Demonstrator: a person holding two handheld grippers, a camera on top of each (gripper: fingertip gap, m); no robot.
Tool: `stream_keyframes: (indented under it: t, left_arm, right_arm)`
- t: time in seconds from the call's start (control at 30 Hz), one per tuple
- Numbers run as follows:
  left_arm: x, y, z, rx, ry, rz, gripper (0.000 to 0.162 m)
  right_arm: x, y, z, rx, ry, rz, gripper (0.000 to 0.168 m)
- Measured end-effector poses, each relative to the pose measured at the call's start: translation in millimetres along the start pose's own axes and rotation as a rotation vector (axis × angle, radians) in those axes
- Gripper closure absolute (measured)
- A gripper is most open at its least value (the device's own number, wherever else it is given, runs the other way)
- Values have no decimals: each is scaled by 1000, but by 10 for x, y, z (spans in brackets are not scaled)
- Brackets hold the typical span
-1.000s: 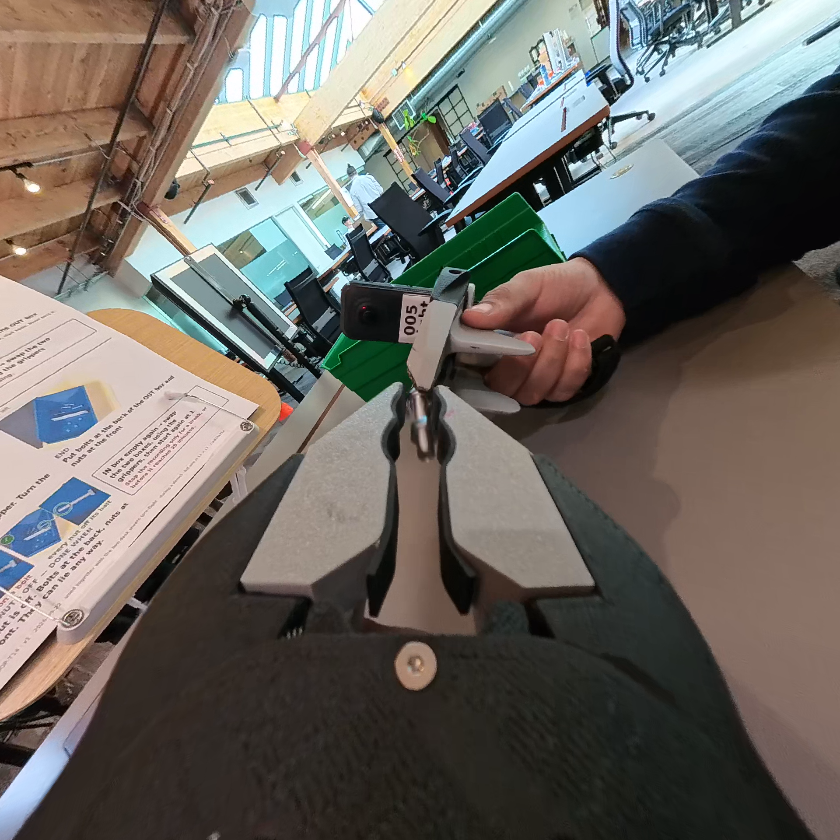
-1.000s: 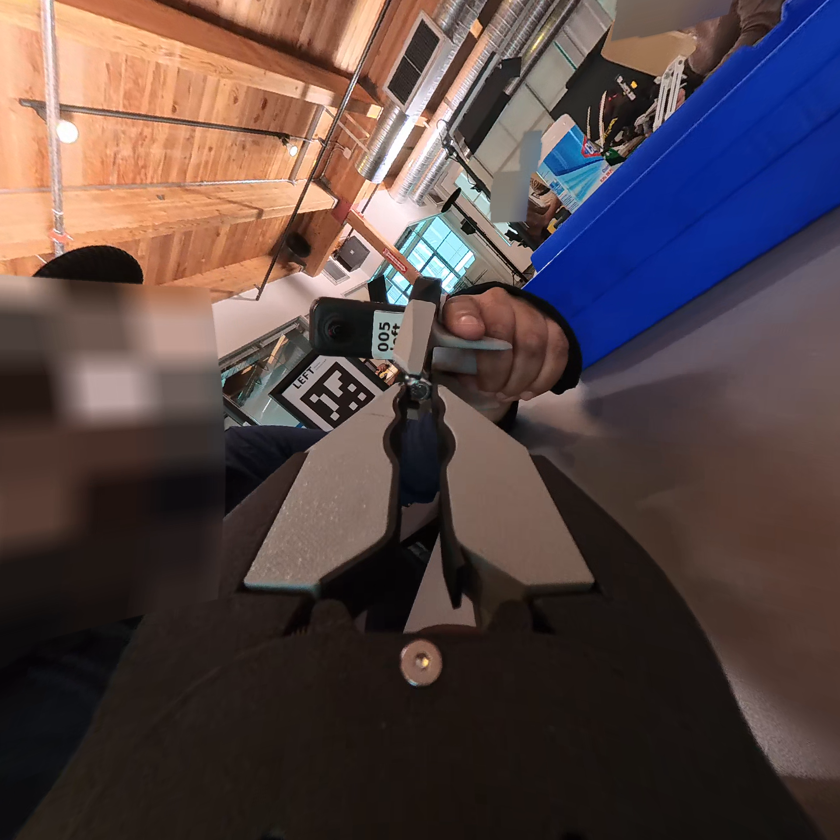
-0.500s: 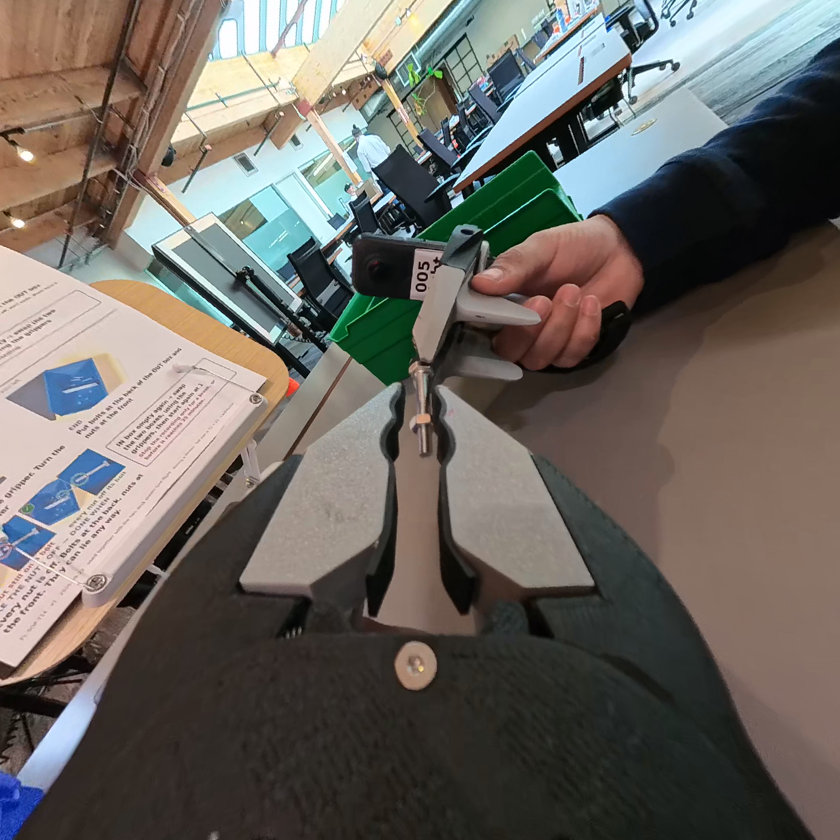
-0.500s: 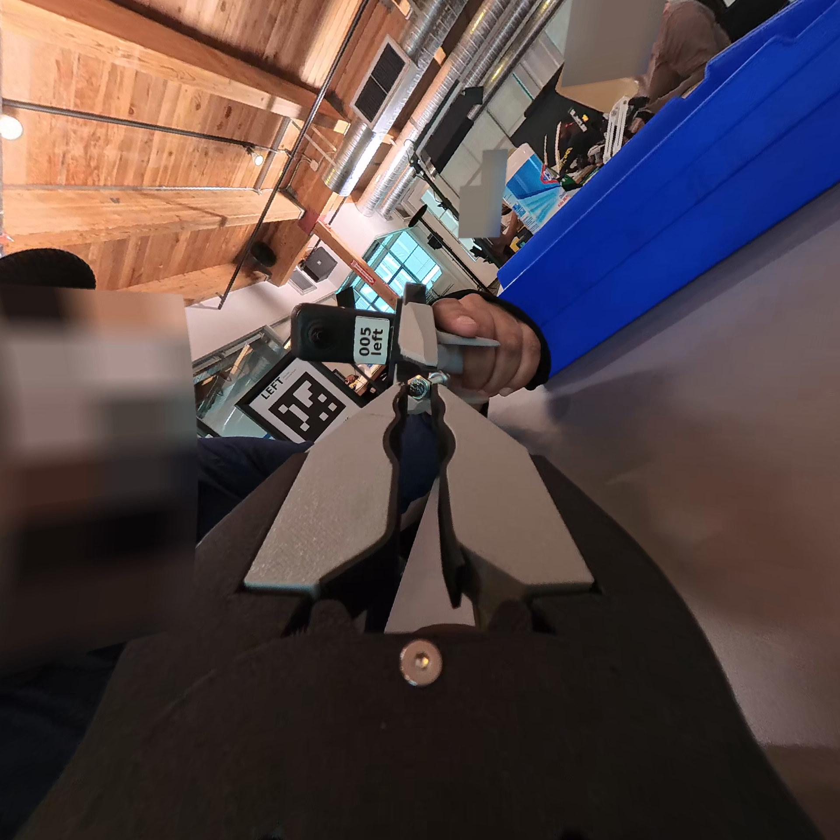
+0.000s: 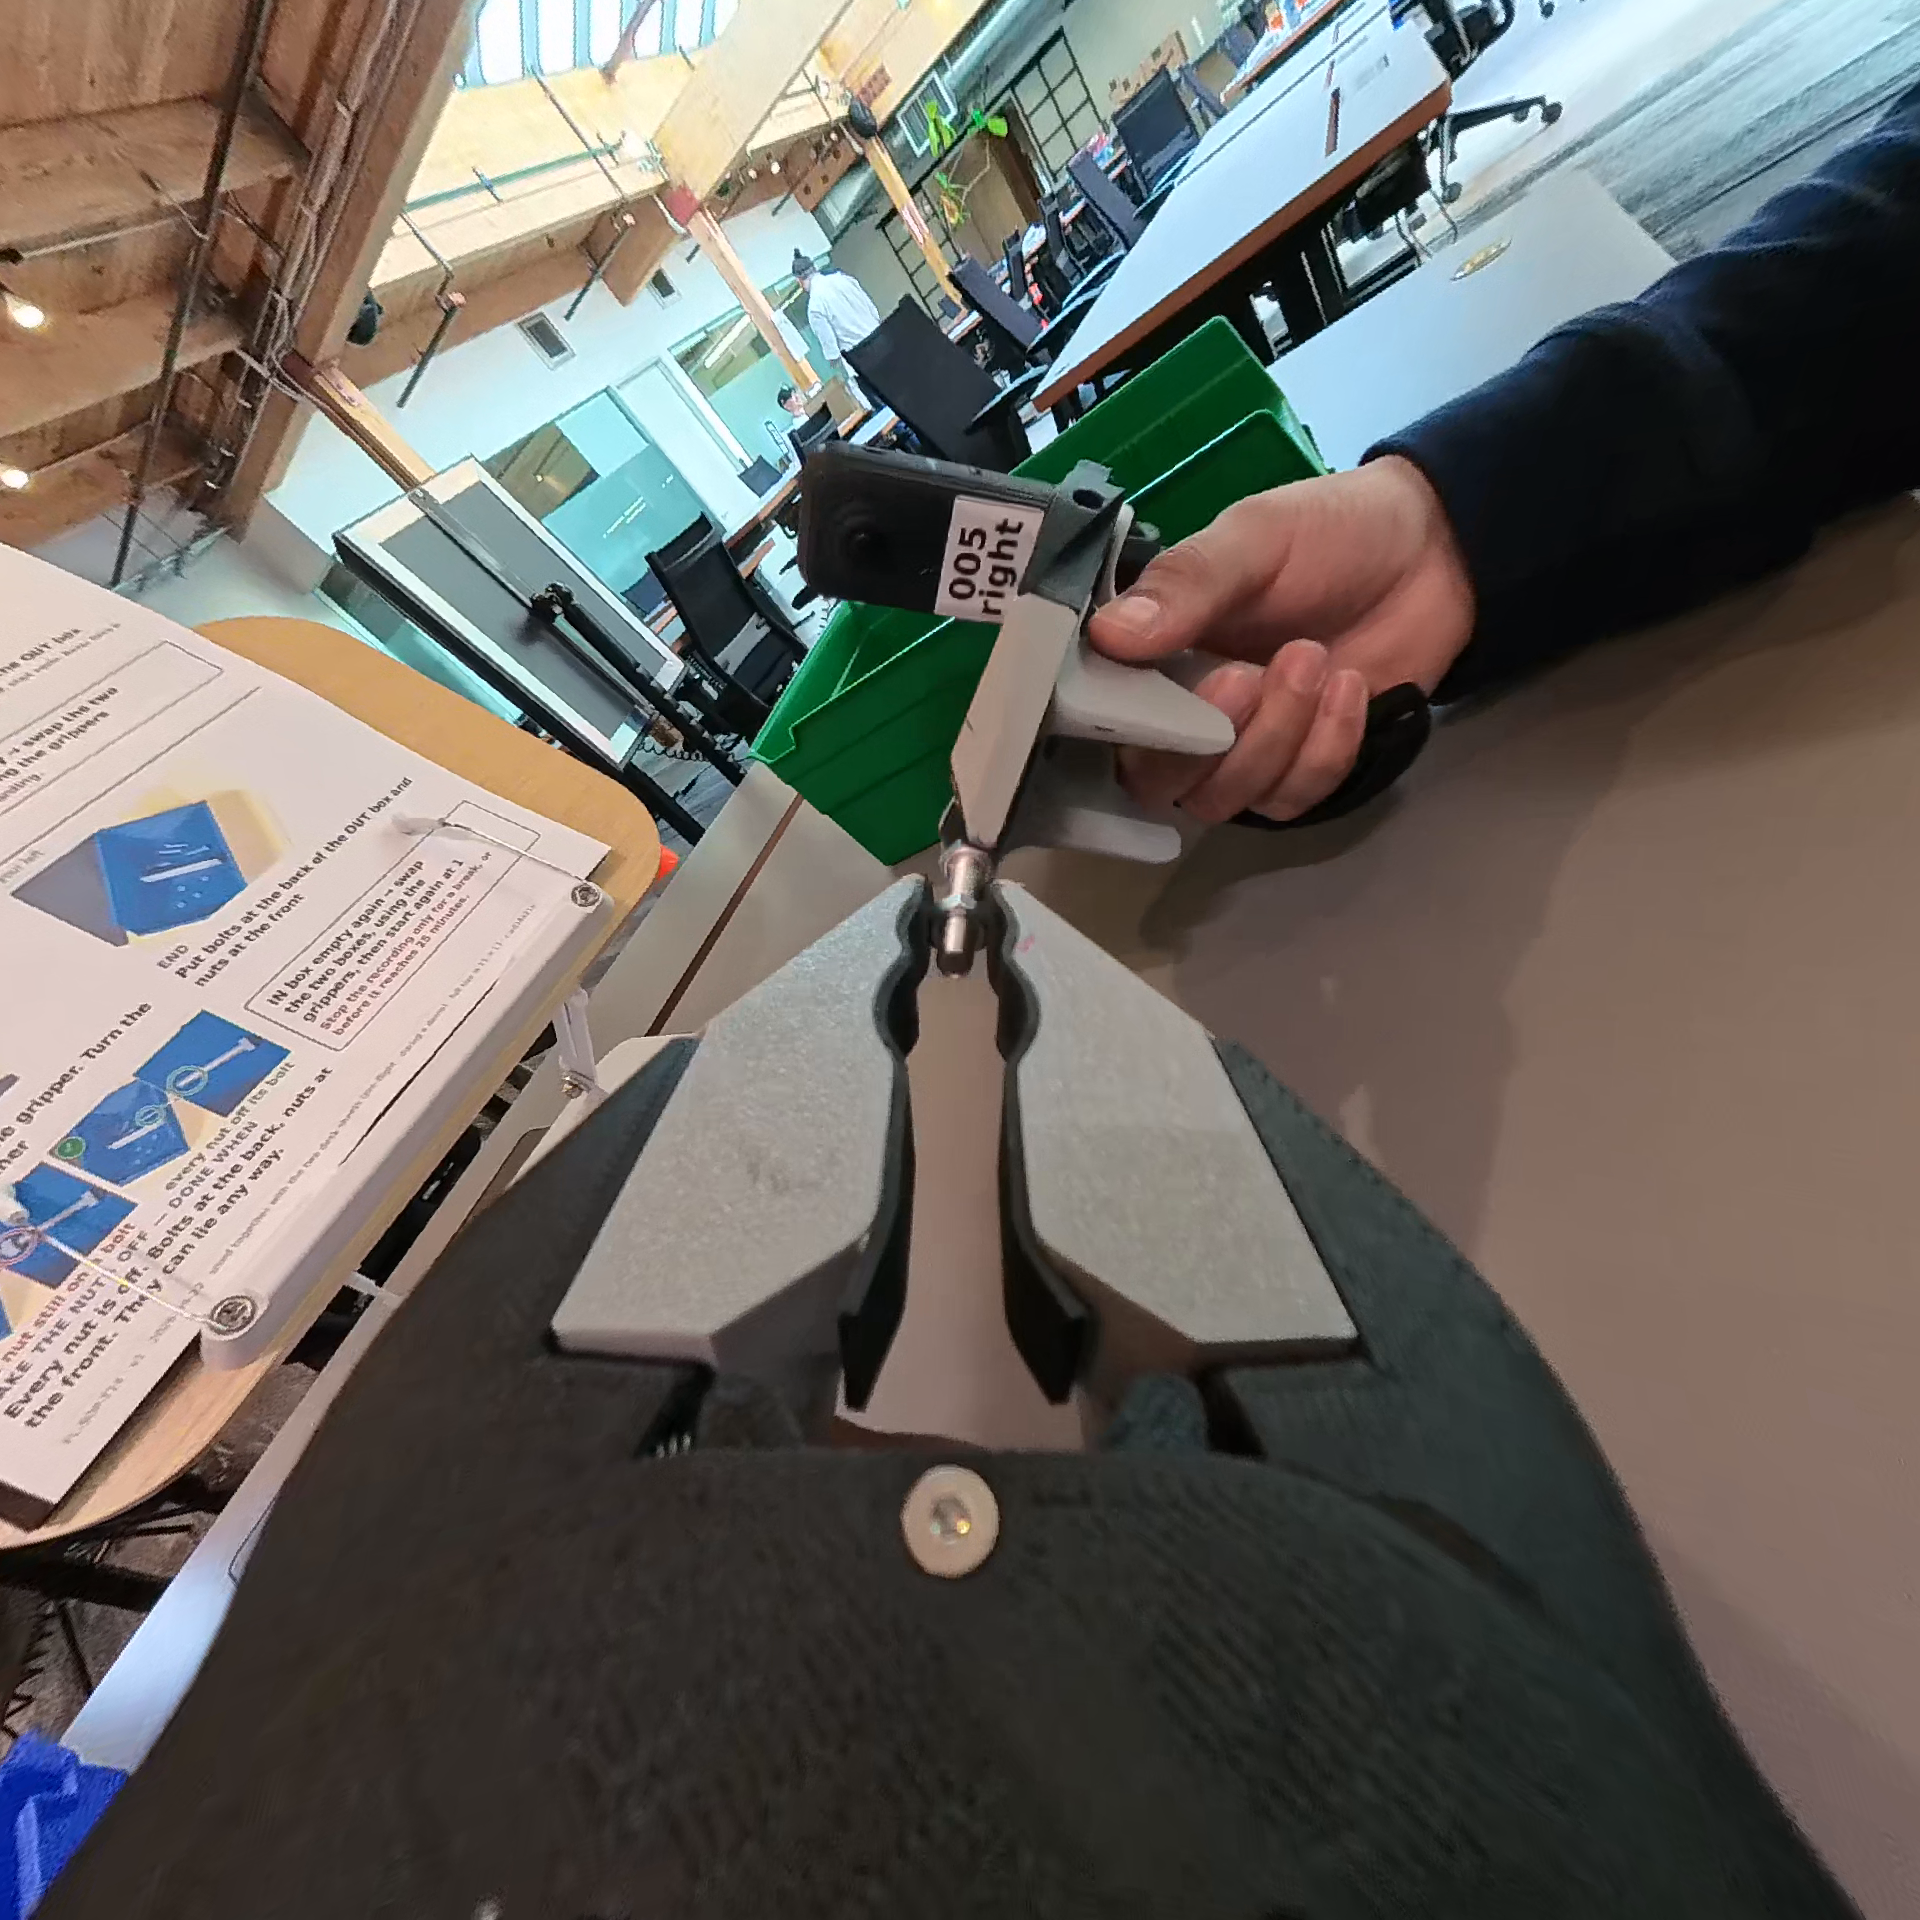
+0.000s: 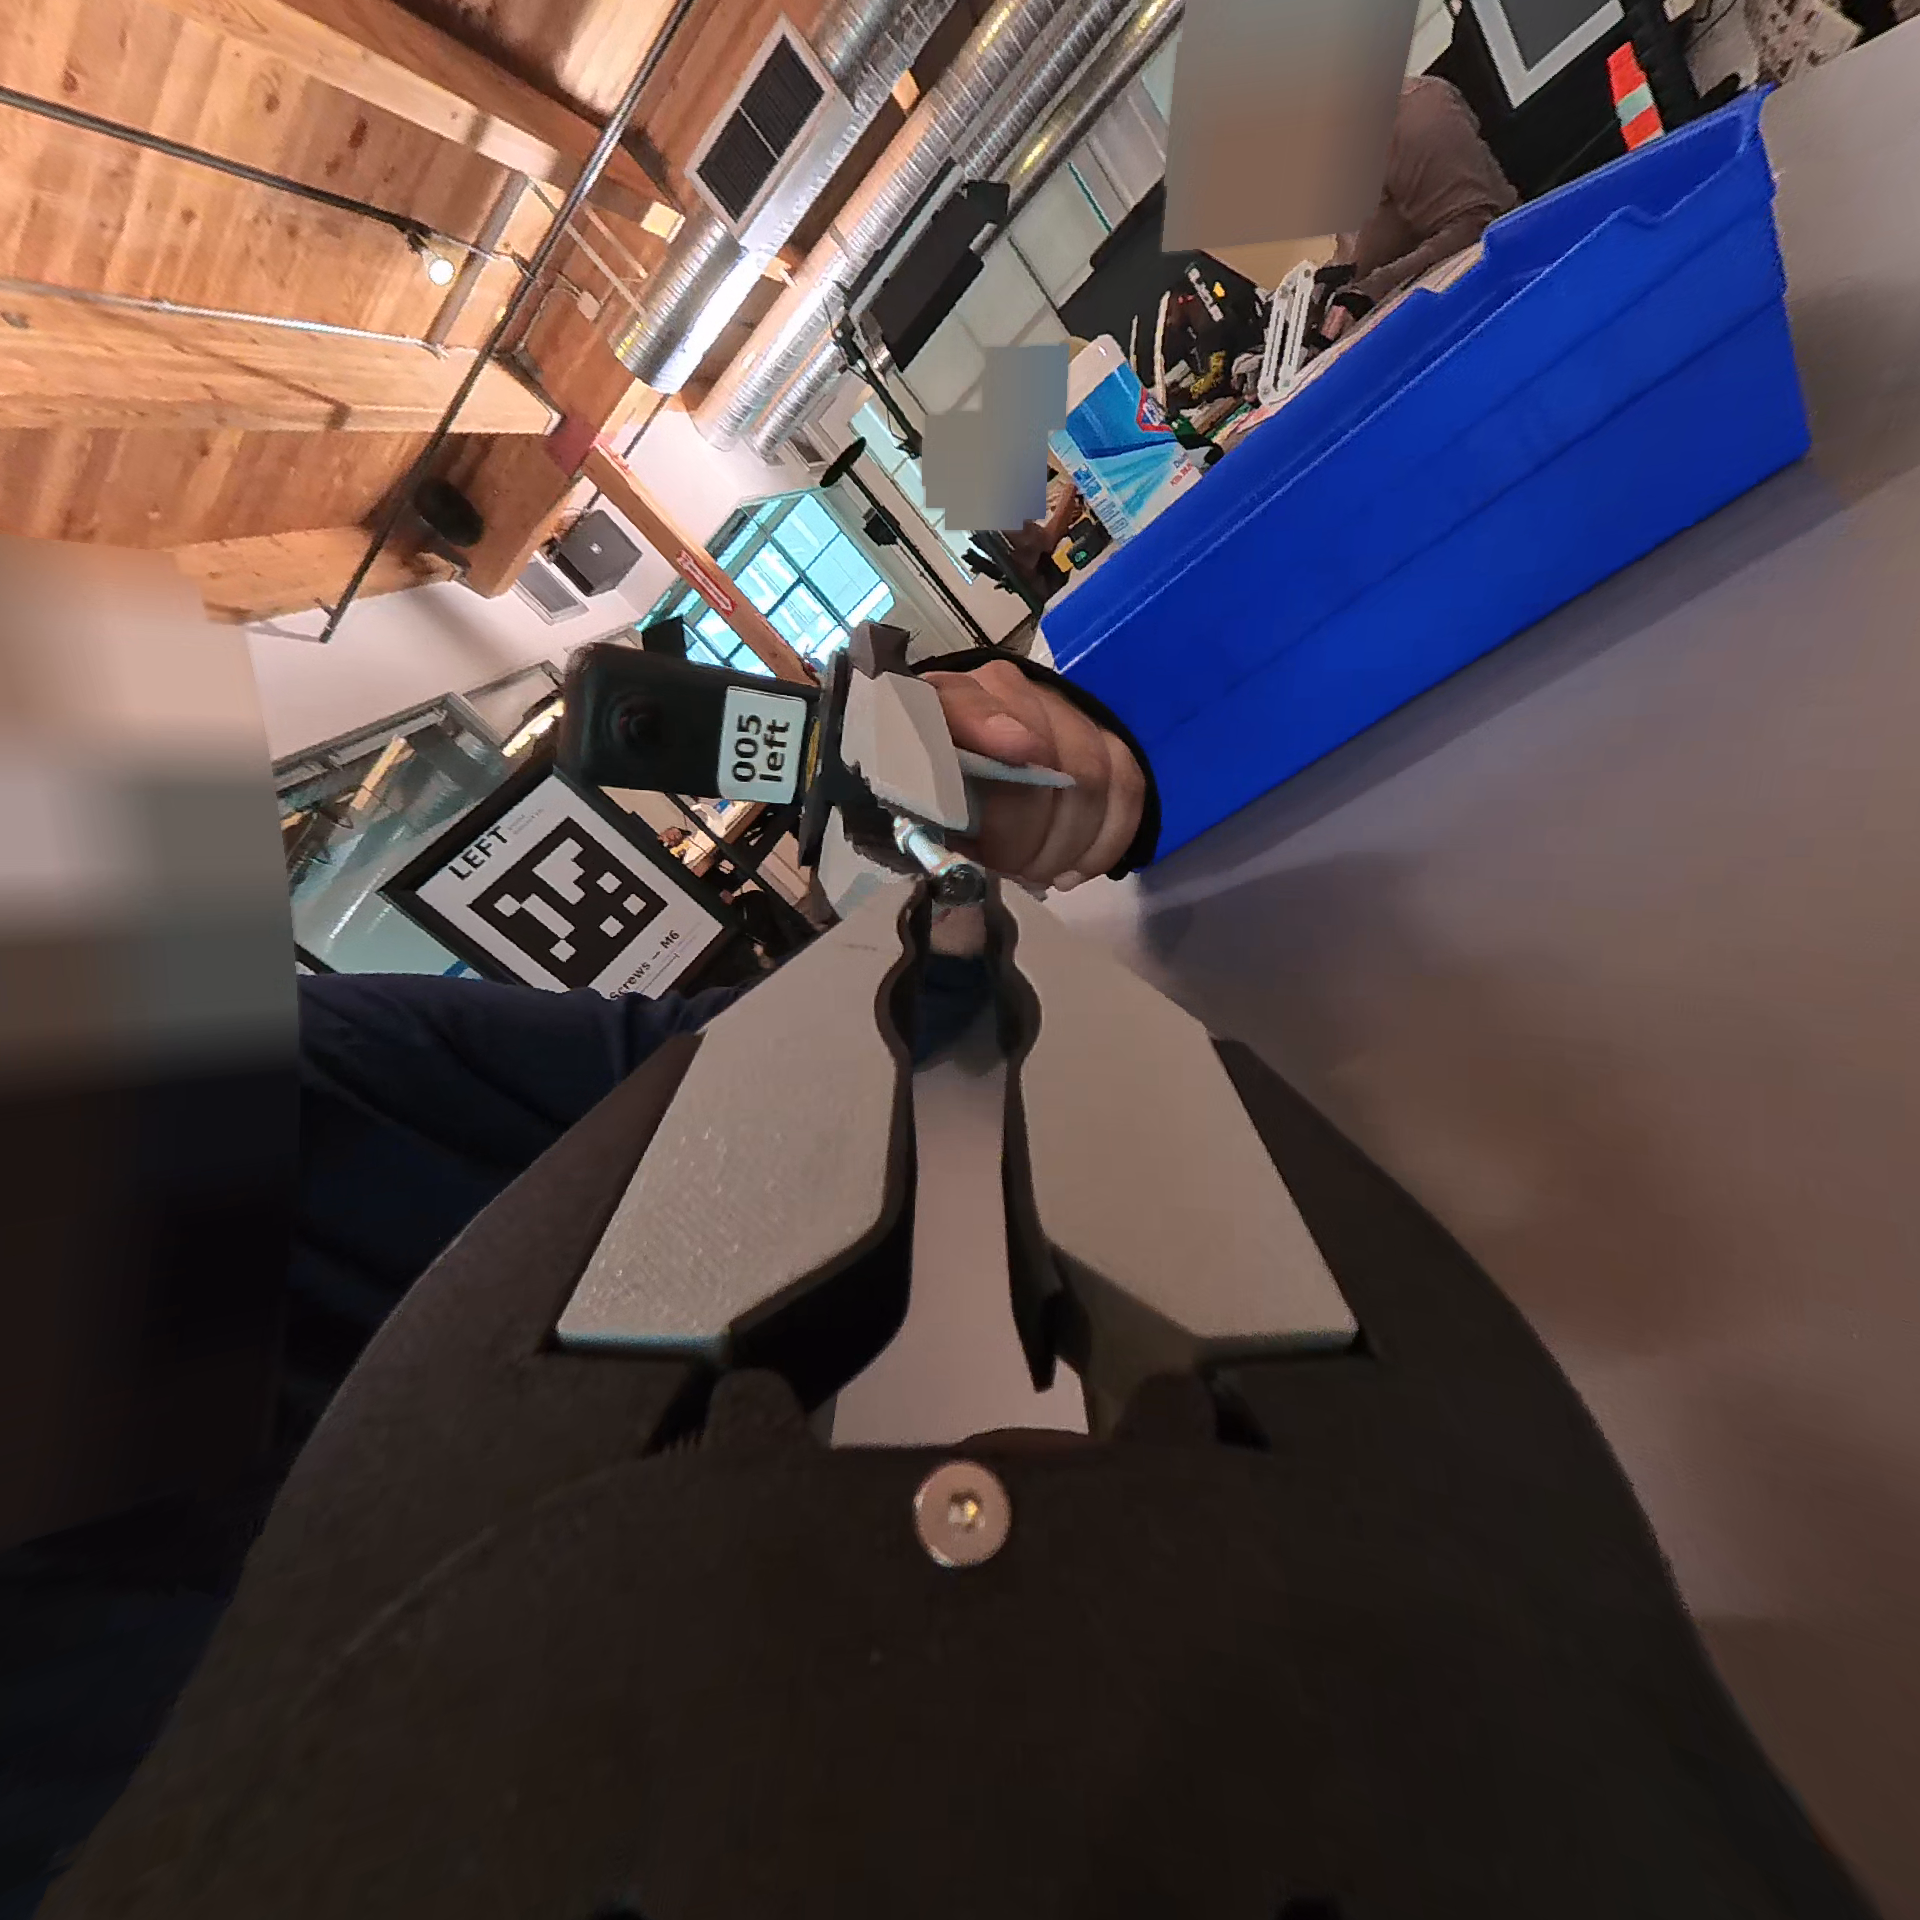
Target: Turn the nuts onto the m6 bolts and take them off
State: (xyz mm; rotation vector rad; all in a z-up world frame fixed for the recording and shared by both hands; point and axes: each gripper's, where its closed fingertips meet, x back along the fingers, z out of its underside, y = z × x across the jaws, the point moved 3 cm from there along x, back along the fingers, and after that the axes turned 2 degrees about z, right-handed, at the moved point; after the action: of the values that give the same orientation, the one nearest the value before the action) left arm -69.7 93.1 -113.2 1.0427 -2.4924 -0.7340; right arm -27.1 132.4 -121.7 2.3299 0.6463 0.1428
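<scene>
A silver M6 bolt point(image 5: 966, 862) with a nut point(image 5: 951, 916) on its thread is held in the air between both grippers, over the grey table point(image 5: 1558, 1039). My left gripper point(image 5: 956, 914) is shut on the nut, and the thread's end pokes back between its fingers. My right gripper point(image 6: 956, 899) is shut on the bolt's head end point(image 6: 961, 883). The right gripper point(image 5: 982, 821) also shows in the left wrist view, held by a hand. The left gripper point(image 6: 873, 821) shows in the right wrist view, tilted, with the bolt shank point(image 6: 920, 850) coming out of it.
A green bin point(image 5: 1039, 665) stands behind the right gripper. A blue bin point(image 6: 1455, 520) stands behind the left hand. An instruction sheet on a board point(image 5: 260, 987) lies on a round wooden table at the left. A marker sign point(image 6: 566, 904) stands behind. Left and right tips are no more than a few centimetres apart.
The bolt has moved from deep between my left fingers out to their tips. The two grippers have drawn apart, and the left gripper has tilted in the right wrist view.
</scene>
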Motion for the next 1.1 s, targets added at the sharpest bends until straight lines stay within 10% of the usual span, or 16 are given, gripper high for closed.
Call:
stream_keyframes:
  t: [1.1]
  left_arm:
    - [36,0,-193,317,-191,134,153]
  right_arm:
    - [-186,126,202,132,113,-47,168]
